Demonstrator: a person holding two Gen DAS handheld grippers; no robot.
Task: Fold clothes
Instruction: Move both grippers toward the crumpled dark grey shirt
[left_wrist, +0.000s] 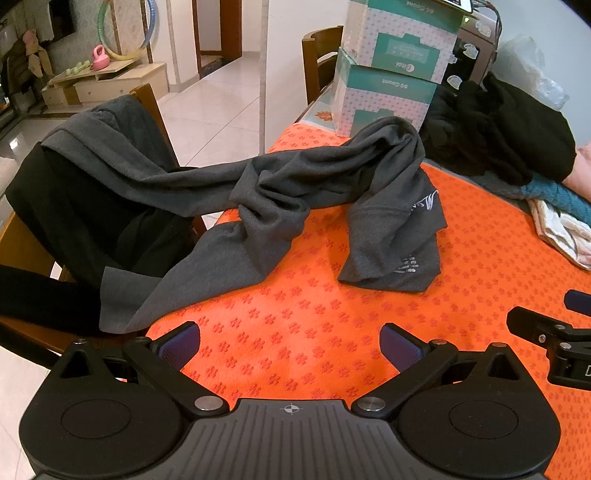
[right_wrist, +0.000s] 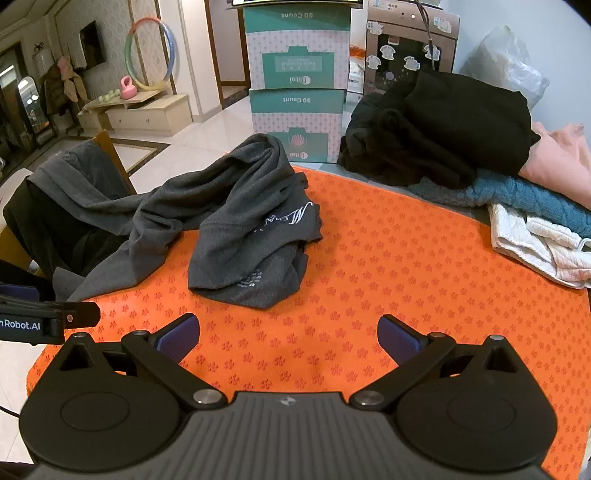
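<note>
Both the left gripper (left_wrist: 290, 345) and right gripper (right_wrist: 288, 338) are held wide, empty, above the orange cloth (right_wrist: 388, 266), short of the grey garment (right_wrist: 251, 236).

A dark grey garment (right_wrist: 236, 229) lies crumpled ahead of the gripper (right_wrist: 288, 339), trailing left over the table's edge.

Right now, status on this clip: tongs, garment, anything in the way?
Left tongs open, empty. Right tongs open, empty. Grey shirt bunched on orange cloth, one end draped over chair. Nothing between tongs and shirt.
</note>
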